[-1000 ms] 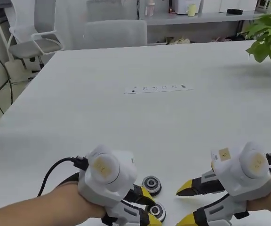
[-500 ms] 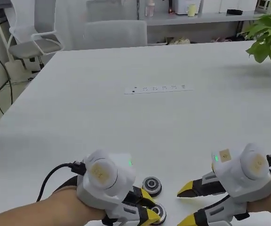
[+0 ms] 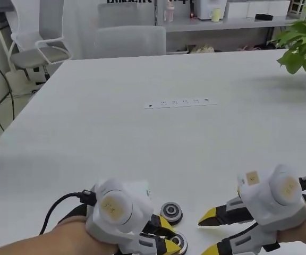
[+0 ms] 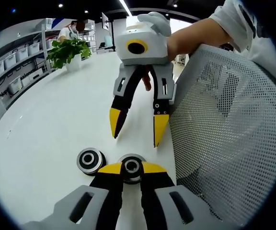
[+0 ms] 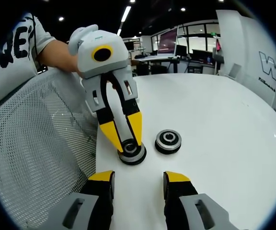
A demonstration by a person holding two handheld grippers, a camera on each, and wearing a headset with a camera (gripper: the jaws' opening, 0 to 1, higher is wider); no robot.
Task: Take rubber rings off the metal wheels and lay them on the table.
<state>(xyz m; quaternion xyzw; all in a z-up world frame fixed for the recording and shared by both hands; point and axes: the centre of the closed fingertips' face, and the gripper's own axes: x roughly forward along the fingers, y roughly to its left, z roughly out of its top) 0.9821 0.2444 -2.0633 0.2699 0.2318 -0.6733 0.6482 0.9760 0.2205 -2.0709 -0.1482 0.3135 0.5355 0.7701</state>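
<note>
My left tool clamped the near wheel; my right tool, jaws apart, had yet to strip its rubber ring.

White table = landmark. Flush socket strip set mid-table. Potted plant on its far R corner. Grey chair tucked at its far edge; white chair off its far L corner. Counter w/ mug beyond the table. Mesh chair back at its near edge. Ceiling strip light + spots above it. Shelves w/ bins along wall past the plant end.
</note>
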